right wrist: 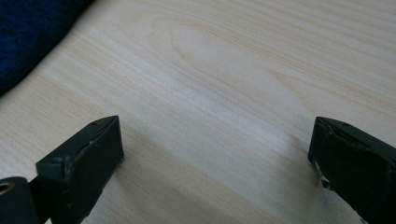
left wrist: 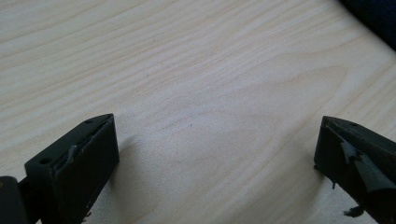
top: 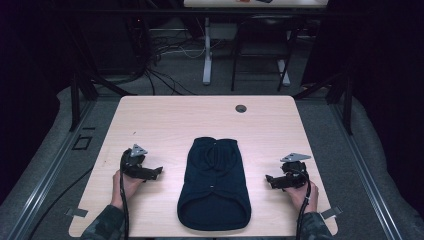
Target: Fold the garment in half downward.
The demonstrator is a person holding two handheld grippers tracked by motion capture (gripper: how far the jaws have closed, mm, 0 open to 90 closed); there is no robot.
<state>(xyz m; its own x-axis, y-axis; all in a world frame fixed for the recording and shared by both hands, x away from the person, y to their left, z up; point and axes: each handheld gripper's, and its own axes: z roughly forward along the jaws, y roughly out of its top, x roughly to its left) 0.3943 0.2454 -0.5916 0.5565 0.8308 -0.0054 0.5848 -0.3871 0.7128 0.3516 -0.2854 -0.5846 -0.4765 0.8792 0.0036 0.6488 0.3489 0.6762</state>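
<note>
A pale wooden table (top: 165,115) is standing in a dark room, cables trailing over the grey floor behind it. On the left, a hand is resting the left gripper (top: 150,172) on the wood, its jaws gaping wide around nothing — pointing toward the middle. There a dark blue garment (top: 214,185) is lying flat, well apart from both tools. On the right, the right gripper (top: 272,181) is sitting likewise, jaws spread and empty.

No text, label, brand, number or sign can be read: not on the dark garment (top: 214,184), and not on the tabletop (top: 165,120).
</note>
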